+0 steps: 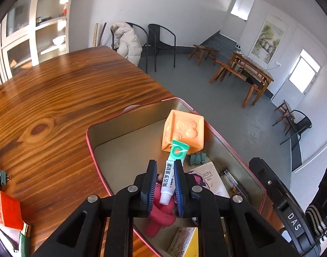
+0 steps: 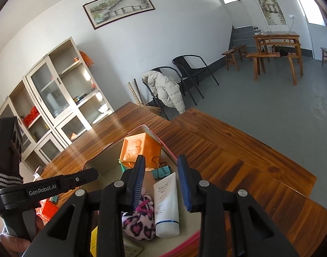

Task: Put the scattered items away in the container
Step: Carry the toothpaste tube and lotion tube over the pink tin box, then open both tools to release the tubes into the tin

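A pink-rimmed metal tin (image 1: pixel 89 141) sits on the wooden table (image 1: pixel 56 98). My left gripper (image 1: pixel 166 167) is over the tin with a small green-and-white ointment tube (image 1: pixel 170 175) between its fingers. Inside the tin lie an orange block (image 1: pixel 183 131), a teal binder clip (image 1: pixel 197 158), a white SKIN tube (image 1: pixel 208 178), a pink item (image 1: pixel 161 216) and a yellow box (image 1: pixel 184 243). My right gripper (image 2: pixel 161 165) is open and empty above the SKIN tube (image 2: pixel 165 205) and a pink patterned pouch (image 2: pixel 137 220). The tin (image 2: pixel 167 150) and the orange block (image 2: pixel 139 150) also show there.
On the table left of the tin lie a red block (image 1: pixel 5 209), a binder clip (image 1: pixel 1 177) and a green-capped item (image 1: pixel 24 242). The table edge runs just right of the tin. Chairs, benches and a cabinet (image 2: pixel 56 98) stand beyond.
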`<state>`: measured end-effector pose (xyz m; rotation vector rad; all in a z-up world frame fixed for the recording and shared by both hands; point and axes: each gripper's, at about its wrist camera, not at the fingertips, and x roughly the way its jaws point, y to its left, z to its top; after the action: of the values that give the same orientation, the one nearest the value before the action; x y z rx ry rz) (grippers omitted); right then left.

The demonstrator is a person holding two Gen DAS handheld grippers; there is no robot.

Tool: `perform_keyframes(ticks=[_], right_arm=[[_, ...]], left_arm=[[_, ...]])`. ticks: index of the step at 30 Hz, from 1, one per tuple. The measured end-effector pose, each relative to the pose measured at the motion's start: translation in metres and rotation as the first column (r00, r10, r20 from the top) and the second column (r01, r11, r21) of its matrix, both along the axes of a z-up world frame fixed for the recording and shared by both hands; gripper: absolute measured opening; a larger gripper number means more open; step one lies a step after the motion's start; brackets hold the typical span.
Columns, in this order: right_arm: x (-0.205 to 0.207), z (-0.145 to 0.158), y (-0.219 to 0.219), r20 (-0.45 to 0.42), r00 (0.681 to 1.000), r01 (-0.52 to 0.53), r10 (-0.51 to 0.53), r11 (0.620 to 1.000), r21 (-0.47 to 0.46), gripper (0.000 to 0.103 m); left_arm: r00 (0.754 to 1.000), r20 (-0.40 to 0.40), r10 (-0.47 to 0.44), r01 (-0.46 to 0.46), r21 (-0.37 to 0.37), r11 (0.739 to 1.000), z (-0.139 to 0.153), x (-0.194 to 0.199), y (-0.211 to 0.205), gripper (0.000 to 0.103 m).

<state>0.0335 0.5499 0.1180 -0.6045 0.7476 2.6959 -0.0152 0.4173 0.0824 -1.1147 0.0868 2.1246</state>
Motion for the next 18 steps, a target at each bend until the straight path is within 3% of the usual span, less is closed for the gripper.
perform_keyframes(ticks=[5,6,7,8,9,11,18], right_arm=[[-0.002,0.000,-0.001,0.004,1.000,0.011,-0.011,1.000,0.008,0.034],[-0.003,0.000,-0.001,0.006,1.000,0.011,-0.011,1.000,0.012,0.036],[-0.003,0.000,-0.002,0.008,1.000,0.011,-0.011,1.000,0.016,0.039],[-0.004,0.000,-0.003,0.010,1.000,0.011,-0.012,1.000,0.020,0.048],[-0.003,0.000,-0.004,0.010,1.000,0.014,-0.014,1.000,0.025,0.059],[-0.002,0.002,-0.006,0.004,1.000,0.029,-0.029,0.998,0.047,0.067],[-0.005,0.002,-0.011,0.016,0.999,0.043,-0.045,0.995,0.092,0.074]], left_arm=[[0.999,-0.017,0.034,-0.034,-0.004,0.999,0.003,0.004,-0.013,0.018],[0.999,-0.027,0.046,-0.047,-0.011,0.999,0.004,0.005,-0.016,0.032],[0.997,-0.042,0.065,-0.065,-0.015,0.998,0.006,0.005,-0.020,0.070],[0.994,-0.065,0.091,-0.092,-0.008,0.996,0.009,0.005,-0.026,0.091],[0.987,-0.099,0.124,-0.123,0.015,0.992,0.013,0.007,-0.034,0.102],[0.977,-0.138,0.161,-0.157,0.035,0.987,0.020,0.009,-0.047,0.102],[0.964,-0.155,0.218,-0.221,-0.003,0.975,0.024,0.007,-0.086,0.102]])
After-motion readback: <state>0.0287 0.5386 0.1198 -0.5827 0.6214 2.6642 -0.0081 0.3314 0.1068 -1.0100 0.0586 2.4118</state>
